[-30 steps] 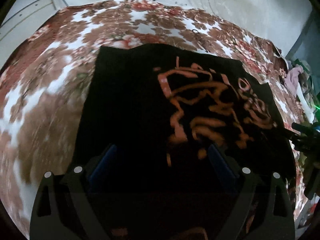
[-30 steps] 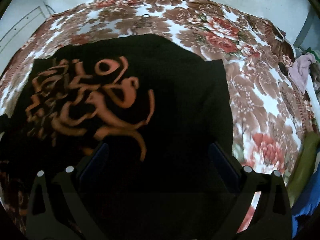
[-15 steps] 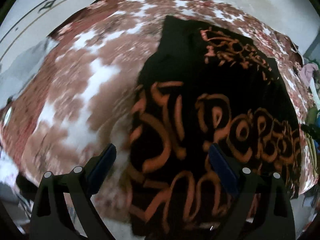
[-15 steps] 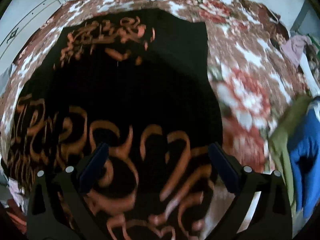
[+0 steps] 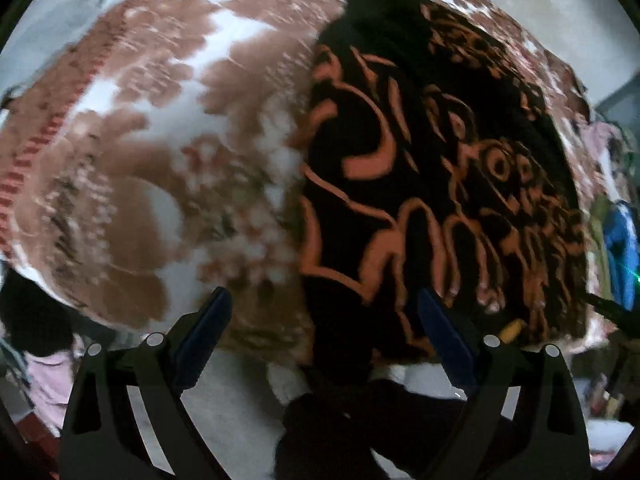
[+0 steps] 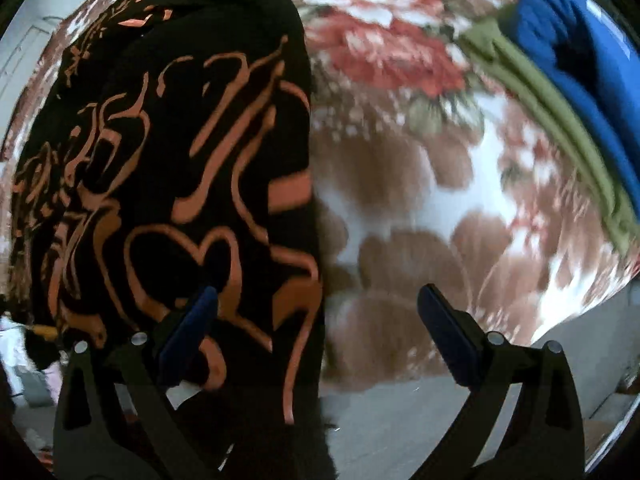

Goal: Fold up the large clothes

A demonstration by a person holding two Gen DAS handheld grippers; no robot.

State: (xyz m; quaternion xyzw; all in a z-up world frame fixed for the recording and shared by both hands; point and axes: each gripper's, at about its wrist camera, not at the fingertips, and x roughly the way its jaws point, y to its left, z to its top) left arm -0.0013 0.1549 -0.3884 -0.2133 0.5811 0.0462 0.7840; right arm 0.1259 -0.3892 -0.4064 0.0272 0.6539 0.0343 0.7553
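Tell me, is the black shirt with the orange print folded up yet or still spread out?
Spread out. The black shirt lies flat across the floral blanket, its near edge hanging over the side; no fold shows.

Left tool [image 5: 322, 320] and right tool [image 6: 318, 316] both hang spread wide, gripping nothing.

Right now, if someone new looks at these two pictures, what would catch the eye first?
The black garment with orange lettering stands out first, lying on the brown floral bedspread and hanging over its near edge. Next comes the blue cloth on a green one at the bedspread's right side.
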